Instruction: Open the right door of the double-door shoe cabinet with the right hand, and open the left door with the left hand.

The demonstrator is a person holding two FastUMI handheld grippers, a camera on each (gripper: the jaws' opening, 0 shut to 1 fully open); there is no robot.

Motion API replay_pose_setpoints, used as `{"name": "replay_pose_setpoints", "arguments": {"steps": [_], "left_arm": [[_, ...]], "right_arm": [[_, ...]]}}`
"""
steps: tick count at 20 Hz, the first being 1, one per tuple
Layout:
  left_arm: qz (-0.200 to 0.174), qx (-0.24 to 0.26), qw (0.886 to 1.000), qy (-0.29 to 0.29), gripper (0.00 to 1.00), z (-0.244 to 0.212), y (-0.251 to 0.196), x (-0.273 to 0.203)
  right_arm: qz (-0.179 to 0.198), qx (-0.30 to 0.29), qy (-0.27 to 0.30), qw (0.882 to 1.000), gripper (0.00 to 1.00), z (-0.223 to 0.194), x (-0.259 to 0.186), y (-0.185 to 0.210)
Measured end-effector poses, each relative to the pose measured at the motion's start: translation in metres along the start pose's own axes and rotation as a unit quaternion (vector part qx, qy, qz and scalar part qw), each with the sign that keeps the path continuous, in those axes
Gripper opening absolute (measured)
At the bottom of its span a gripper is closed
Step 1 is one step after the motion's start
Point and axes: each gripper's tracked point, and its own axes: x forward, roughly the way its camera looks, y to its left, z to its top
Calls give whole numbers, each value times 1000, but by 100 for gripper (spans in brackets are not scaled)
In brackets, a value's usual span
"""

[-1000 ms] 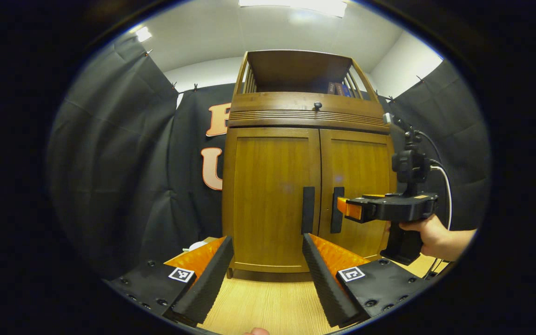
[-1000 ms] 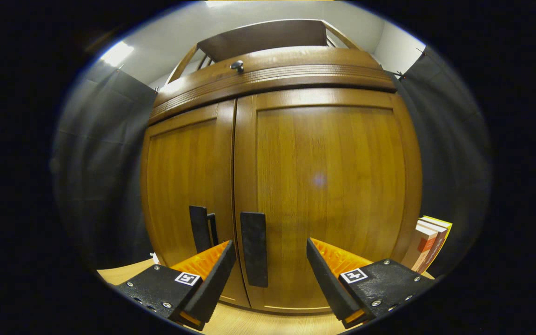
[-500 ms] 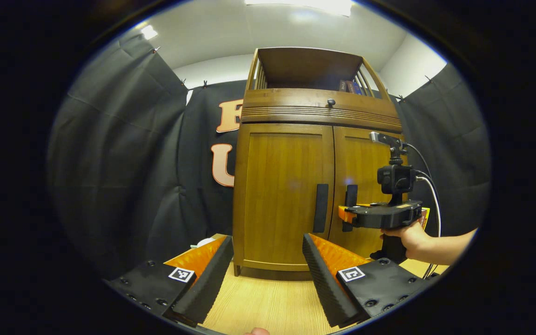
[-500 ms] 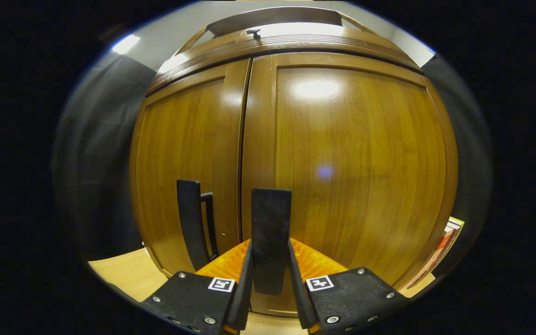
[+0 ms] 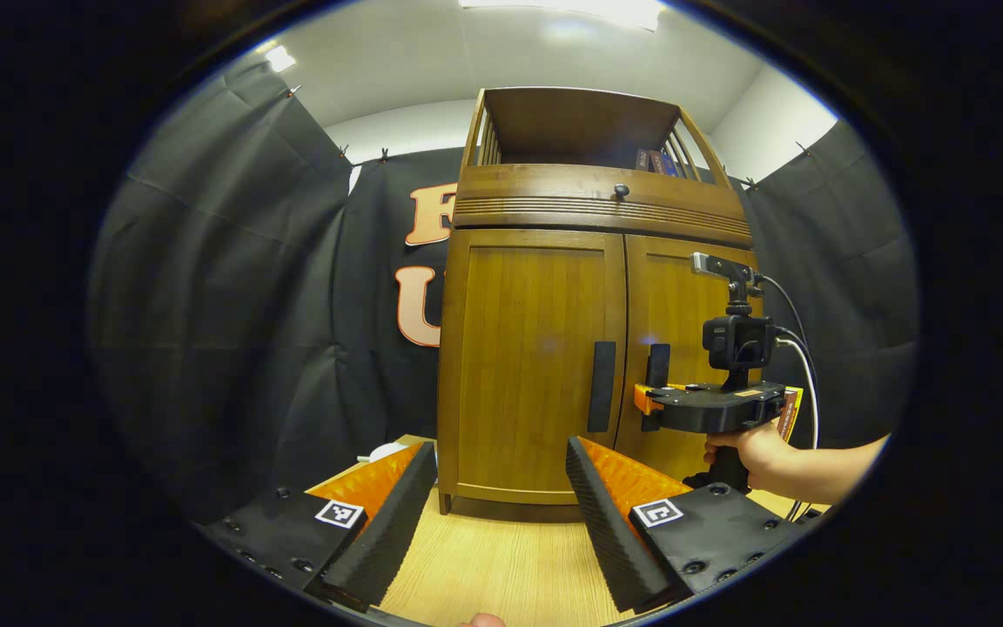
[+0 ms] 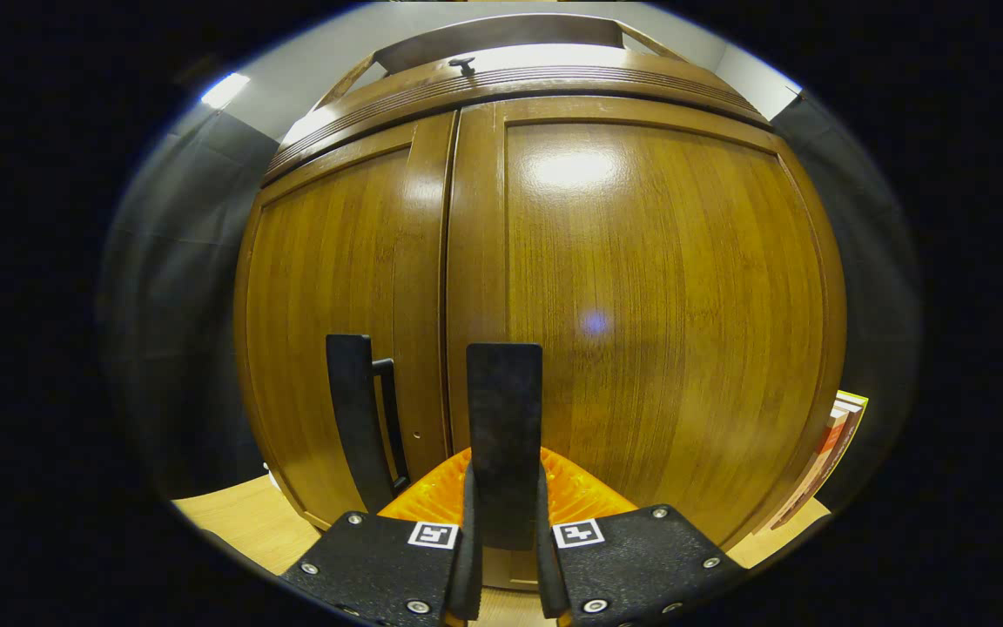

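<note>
Shoe cabinet (image 5: 589, 348) doors both stand closed, and the right claw (image 6: 504, 557) is clamped on the right door handle (image 6: 504, 435), its two fingers pressing the dark vertical bar from either side. Just beside it, across the seam, the left door handle (image 6: 353, 418) is free. In the left gripper view the left claw (image 5: 497, 514) hangs wide apart, well short of the cabinet, over the light wooden worktop (image 5: 501, 566) on which the cabinet stands. A hand (image 5: 758, 448) holds the right claw at the right door (image 5: 676, 348). Books (image 6: 832, 444) lean beside the cabinet's right side.
</note>
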Motion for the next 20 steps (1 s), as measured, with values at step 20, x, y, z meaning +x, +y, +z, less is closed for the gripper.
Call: {"name": "replay_pose_setpoints", "arguments": {"steps": [20], "left_arm": [[-50,7,999,8,97,-5,-34,-19]], "right_arm": [[-5,-32,1,999,25,-10,-210,-76]]}}
